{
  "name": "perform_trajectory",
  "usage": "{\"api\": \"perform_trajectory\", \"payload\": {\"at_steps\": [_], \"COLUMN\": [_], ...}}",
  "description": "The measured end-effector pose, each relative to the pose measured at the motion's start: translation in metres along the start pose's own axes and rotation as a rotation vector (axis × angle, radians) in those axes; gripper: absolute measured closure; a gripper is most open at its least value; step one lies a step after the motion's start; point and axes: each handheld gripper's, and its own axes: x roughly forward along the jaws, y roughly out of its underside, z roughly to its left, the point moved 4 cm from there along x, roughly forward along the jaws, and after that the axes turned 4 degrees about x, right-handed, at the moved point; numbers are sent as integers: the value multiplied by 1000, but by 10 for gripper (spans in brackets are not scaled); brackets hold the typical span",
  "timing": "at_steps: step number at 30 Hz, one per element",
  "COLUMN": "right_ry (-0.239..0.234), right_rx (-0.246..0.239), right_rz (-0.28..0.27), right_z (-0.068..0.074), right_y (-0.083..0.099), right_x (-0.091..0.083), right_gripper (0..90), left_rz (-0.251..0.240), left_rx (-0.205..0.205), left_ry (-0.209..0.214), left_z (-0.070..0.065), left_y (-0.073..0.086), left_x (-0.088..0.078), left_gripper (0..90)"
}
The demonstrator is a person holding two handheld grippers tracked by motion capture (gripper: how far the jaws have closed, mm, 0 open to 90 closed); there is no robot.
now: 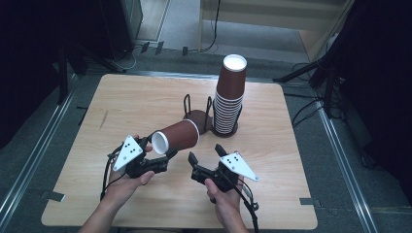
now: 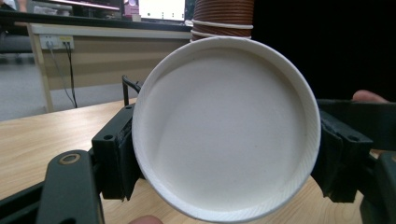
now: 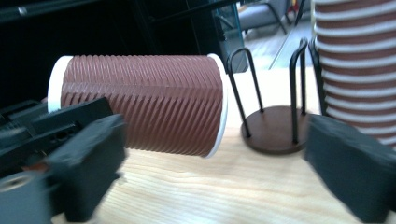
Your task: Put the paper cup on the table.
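A brown ribbed paper cup (image 1: 177,135) lies on its side above the table, with its white base (image 2: 224,130) facing my left gripper (image 1: 159,148). That gripper (image 2: 224,156) is shut on the cup's base end, one jaw on each side. My right gripper (image 1: 205,153) is open just right of the cup and holds nothing. In the right gripper view its jaws (image 3: 215,182) stand wide apart, with the cup (image 3: 140,109) ahead to the left. A tall stack of upturned brown cups (image 1: 229,97) stands on a wire holder behind.
An empty wire cup holder with a round brown base (image 1: 197,118) stands left of the stack, just beyond the held cup's mouth (image 3: 275,128). The wooden table (image 1: 121,107) has edges on all sides. Dark stands and cables surround it.
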Motion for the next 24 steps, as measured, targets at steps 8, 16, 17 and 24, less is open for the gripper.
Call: {"api": "perform_trajectory", "payload": {"at_steps": [8, 16, 17, 24], "right_ry": [69, 101, 97, 74], "right_rx": [218, 537, 582, 815], "right_rz": [15, -5, -4, -9], "right_z": [-9, -13, -12, -11], "right_y": [-2, -8, -8, -7], "right_x": [1, 1, 1, 2], "right_gripper": [0, 0, 0, 0], "left_rz": [-24, -40, -46, -56], "left_rx": [-4, 7, 9, 13], "left_ry": [25, 39, 41, 56], "left_z": [-7, -13, -16, -22], "left_y": [-2, 1, 2, 3], "left_x": [8, 15, 17, 20], "left_gripper": [232, 233, 233, 234]}}
